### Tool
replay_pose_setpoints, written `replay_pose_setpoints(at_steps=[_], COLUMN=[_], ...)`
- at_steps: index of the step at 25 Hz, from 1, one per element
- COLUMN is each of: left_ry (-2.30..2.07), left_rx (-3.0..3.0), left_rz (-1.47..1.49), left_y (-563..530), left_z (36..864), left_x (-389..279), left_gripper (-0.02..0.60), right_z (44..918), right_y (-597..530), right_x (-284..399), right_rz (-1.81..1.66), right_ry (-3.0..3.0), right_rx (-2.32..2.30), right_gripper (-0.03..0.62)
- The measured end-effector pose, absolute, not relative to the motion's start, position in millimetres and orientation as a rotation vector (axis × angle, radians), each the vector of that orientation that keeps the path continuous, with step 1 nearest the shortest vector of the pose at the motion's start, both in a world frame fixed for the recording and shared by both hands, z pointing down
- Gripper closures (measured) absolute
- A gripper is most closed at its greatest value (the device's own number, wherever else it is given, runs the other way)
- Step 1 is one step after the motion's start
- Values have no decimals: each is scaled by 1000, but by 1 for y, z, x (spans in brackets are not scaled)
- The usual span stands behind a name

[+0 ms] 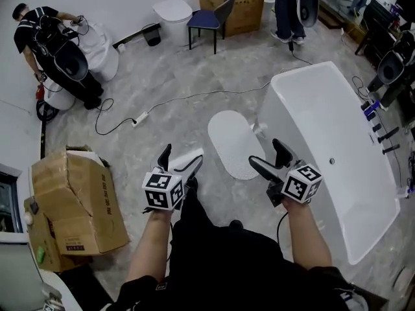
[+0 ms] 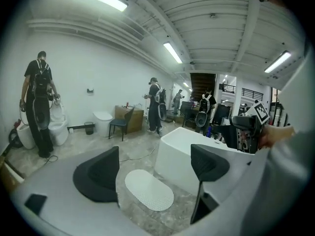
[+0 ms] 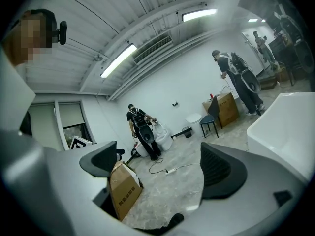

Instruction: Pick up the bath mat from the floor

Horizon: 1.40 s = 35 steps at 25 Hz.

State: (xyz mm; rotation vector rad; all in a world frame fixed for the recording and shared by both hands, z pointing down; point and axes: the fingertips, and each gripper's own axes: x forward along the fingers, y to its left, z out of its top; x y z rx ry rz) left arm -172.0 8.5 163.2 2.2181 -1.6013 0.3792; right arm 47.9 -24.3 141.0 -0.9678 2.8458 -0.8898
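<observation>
The left gripper (image 1: 182,155) and right gripper (image 1: 266,153) both have their jaws spread wide, with nothing in them. Just ahead, between the two, the bath mat (image 1: 235,144) lies flat on the floor, a white dimpled oval beside the bathtub (image 1: 324,141).

Your room is evenly bright under ceiling strip lights (image 2: 172,53), shadows are soft, and both gripper views bend hard with dark, blurred corners.

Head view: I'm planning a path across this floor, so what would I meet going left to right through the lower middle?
A brown cardboard box → left gripper → white oval bath mat → white rectangular bathtub.
</observation>
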Motion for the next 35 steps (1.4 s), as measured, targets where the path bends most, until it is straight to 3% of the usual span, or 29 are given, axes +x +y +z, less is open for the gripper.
replay_pose_setpoints(at_steps=[9, 16, 35], left_ry=[-1269, -1070, -925], left_rx=[2472, 2568, 2533], left_rz=[454, 487, 597], left_y=[-136, -191, -198], left_z=[160, 169, 190], left_x=[-213, -227, -144], left_gripper=[107, 117, 199], right_z=[132, 127, 169], right_y=[-133, -157, -109], right_x=[-25, -66, 49], right_rz=[-840, -802, -918], right_ry=[2715, 2636, 2327], right_rx=[-1255, -1398, -1621], right_gripper=[52, 54, 72])
